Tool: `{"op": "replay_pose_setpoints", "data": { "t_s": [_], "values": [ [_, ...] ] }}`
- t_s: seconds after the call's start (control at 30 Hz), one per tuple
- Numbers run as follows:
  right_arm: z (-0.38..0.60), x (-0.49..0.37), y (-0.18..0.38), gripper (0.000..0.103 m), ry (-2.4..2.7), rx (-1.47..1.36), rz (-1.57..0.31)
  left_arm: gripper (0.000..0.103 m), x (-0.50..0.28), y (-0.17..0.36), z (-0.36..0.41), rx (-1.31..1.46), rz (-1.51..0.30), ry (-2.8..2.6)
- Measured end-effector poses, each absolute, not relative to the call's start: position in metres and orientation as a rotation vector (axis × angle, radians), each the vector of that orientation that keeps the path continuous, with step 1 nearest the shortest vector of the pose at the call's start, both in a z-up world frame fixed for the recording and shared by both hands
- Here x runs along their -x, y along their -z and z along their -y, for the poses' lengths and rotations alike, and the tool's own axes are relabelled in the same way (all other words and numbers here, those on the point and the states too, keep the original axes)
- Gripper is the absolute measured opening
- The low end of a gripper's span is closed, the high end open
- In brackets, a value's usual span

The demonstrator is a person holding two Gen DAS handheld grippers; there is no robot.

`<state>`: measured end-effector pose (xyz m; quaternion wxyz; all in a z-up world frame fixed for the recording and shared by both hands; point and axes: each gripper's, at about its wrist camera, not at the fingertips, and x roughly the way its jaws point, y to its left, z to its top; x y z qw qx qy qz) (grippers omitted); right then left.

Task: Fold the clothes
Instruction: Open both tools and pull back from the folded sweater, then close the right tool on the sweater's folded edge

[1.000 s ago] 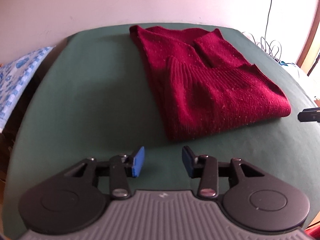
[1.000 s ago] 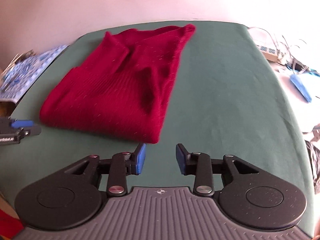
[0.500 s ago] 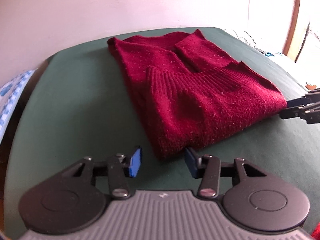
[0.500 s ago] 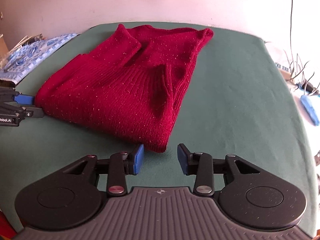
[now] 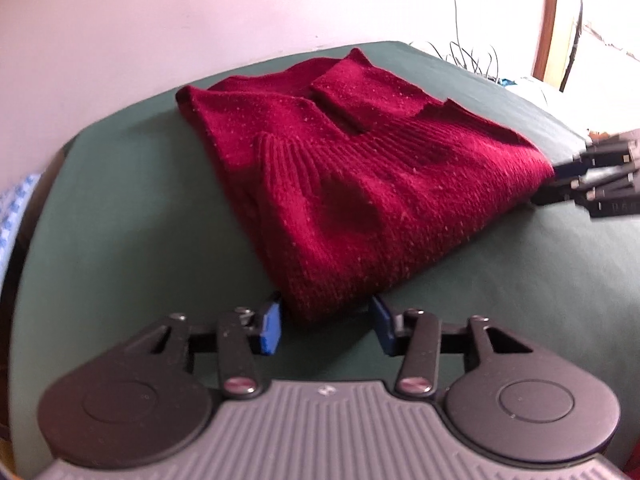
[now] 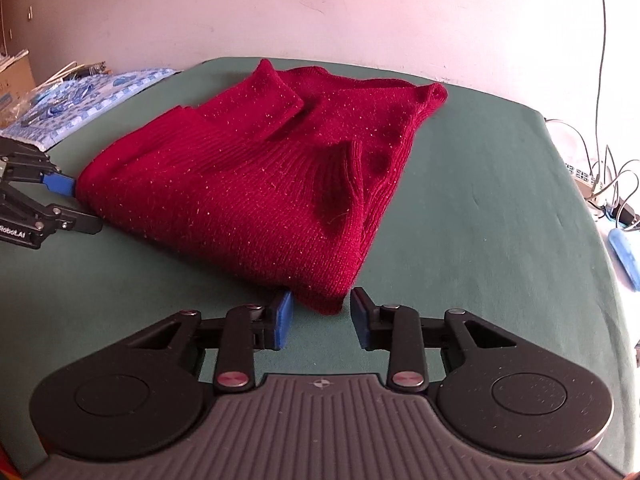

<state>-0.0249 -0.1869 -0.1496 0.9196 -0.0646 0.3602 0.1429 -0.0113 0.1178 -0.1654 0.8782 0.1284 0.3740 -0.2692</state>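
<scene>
A folded dark red knitted sweater (image 5: 360, 184) (image 6: 248, 192) lies on the green table cover (image 5: 120, 220) (image 6: 480, 208). My left gripper (image 5: 326, 326) is at its near left corner. The jaws are closing with that corner between the blue pads (image 5: 272, 328), which do not press it. My right gripper (image 6: 320, 318) is at the near right corner. Its jaws are closing too, the corner between them and its pads (image 6: 283, 316) clear of the knit. Each view shows the other gripper (image 5: 554, 186) (image 6: 78, 204) at the sweater's edge.
A blue and white patterned cloth (image 6: 80, 96) and a cardboard box (image 6: 12, 80) lie off the table's left side. Cables (image 6: 600, 176) and a blue object (image 6: 624, 256) sit off the right side. A pale wall stands behind the table.
Both grippers have come forward and down to the sweater's near corners, which now lie between their jaws. Both wrists have rolled a little.
</scene>
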Motion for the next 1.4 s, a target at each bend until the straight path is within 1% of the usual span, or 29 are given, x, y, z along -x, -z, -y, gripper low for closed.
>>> {"op": "replay_pose_setpoints", "data": {
  "t_s": [0.17, 0.27, 0.33, 0.4, 0.47, 0.57, 0.73, 1.07, 1.4],
  "values": [
    [0.187, 0.026, 0.147, 0.034, -0.296, 0.134, -0.717, 0.053, 0.010, 0.167, -0.120, -0.278, -0.767, 0.568],
    [0.187, 0.022, 0.150, 0.034, -0.305, 0.127, -0.717, 0.050, 0.003, 0.166, -0.122, -0.230, -0.794, 0.573],
    [0.186, 0.019, 0.151, 0.027, -0.313, 0.118, -0.712, 0.049, 0.001, 0.166, -0.122, -0.226, -0.792, 0.571],
    [0.184, 0.019, 0.151, 0.022, -0.314, 0.120, -0.705, 0.043, 0.003, 0.167, -0.121, -0.222, -0.787, 0.569],
    [0.186, 0.018, 0.150, 0.017, -0.308, 0.093, -0.702, 0.030, 0.003, 0.166, -0.121, -0.212, -0.785, 0.562],
    [0.187, 0.017, 0.148, 0.014, -0.311, 0.087, -0.706, 0.023, 0.001, 0.164, -0.124, -0.175, -0.793, 0.554],
    [0.187, 0.017, 0.142, 0.011, -0.324, 0.102, -0.703, 0.017, 0.002, 0.159, -0.131, -0.134, -0.781, 0.554],
    [0.192, 0.032, 0.130, 0.010, -0.345, 0.102, -0.702, 0.015, 0.012, 0.141, -0.133, -0.141, -0.715, 0.568],
    [0.201, 0.062, 0.124, 0.011, -0.368, 0.077, -0.763, 0.015, 0.033, 0.137, -0.140, -0.088, -0.767, 0.596]
  ]
}}
